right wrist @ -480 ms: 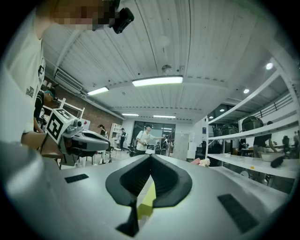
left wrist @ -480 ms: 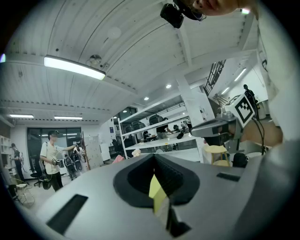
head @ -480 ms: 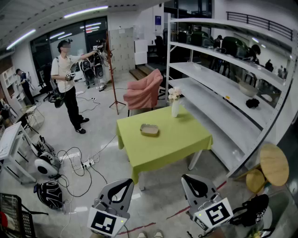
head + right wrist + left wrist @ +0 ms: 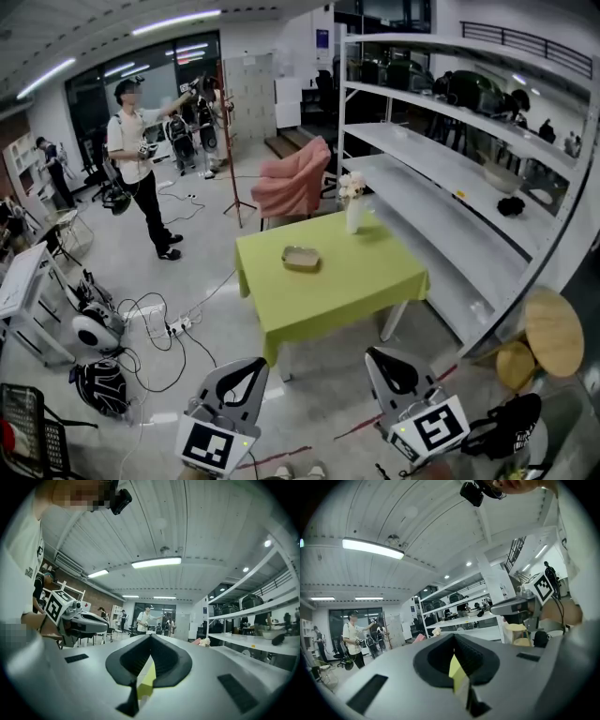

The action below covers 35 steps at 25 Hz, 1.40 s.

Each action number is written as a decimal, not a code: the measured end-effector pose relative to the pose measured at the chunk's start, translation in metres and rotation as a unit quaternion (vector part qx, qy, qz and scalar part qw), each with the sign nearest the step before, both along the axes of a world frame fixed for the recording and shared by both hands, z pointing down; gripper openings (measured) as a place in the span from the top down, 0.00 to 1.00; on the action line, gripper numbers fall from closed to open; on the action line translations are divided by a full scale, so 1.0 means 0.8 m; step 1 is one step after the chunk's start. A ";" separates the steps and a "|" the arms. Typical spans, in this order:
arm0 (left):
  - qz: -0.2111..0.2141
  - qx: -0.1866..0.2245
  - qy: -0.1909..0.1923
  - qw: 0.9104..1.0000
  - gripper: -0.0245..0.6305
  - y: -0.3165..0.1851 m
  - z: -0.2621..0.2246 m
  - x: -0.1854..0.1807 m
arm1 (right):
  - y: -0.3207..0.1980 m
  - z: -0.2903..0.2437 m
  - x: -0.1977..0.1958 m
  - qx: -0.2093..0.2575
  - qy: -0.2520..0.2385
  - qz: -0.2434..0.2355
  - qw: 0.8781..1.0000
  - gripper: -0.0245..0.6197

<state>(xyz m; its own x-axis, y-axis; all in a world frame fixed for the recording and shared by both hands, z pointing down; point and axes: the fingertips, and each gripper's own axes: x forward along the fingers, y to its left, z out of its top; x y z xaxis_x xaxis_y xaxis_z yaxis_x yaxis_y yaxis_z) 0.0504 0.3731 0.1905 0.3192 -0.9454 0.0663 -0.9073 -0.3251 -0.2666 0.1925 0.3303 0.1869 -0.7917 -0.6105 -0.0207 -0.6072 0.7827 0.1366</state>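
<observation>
Head view: my left tool [image 4: 251, 367] and right tool [image 4: 380, 361] hang well short of the green worktop [image 4: 366, 281] carrying the tray [image 4: 301, 259] and flower vase [image 4: 352, 216]; left gripper view: jaws pressed together on nothing; right gripper view: likewise; reaching in closed, I could topple the flower vase.

From here I have the left gripper [image 4: 240, 380] and right gripper [image 4: 392, 373] low at the bottom, over grey floor [image 4: 319, 403] and well short of the green table [image 4: 356, 281]. A shallow tray [image 4: 301, 259] lies near the table's middle and a white vase [image 4: 352, 217] of flowers stands at its far edge, with a pink-draped chair [image 4: 291, 187] just behind and white shelving [image 4: 441, 159] to the right
</observation>
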 end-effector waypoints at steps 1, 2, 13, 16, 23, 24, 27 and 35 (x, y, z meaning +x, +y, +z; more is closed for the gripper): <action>0.000 -0.001 0.000 1.000 0.95 0.001 0.002 0.002 | 0.000 0.001 0.002 0.001 0.001 -0.001 1.000 0.95; -0.001 -0.002 0.002 1.000 0.95 0.001 0.002 0.004 | 0.000 0.003 0.003 0.001 0.002 -0.002 1.000 0.95; -0.013 0.012 0.006 1.000 0.95 0.005 -0.009 0.017 | 0.001 0.008 0.022 0.004 0.007 -0.010 1.000 0.95; -0.015 0.011 0.006 1.000 0.95 0.004 -0.007 0.018 | -0.002 0.014 0.022 0.002 0.005 -0.012 1.000 0.95; -0.019 0.017 0.000 1.000 0.95 -0.014 0.007 0.018 | -0.021 0.035 0.021 -0.001 0.008 -0.015 1.000 0.95; -0.021 0.017 -0.002 1.000 0.95 -0.017 0.010 0.016 | -0.024 0.038 0.020 -0.001 0.009 -0.013 1.000 0.95; -0.022 0.018 -0.002 1.000 0.95 -0.031 0.017 0.008 | -0.037 0.044 0.015 0.000 0.009 -0.011 1.000 0.95; -0.010 0.011 -0.004 1.000 0.95 -0.075 0.039 -0.016 | -0.083 0.062 -0.008 -0.002 0.014 0.006 1.000 0.95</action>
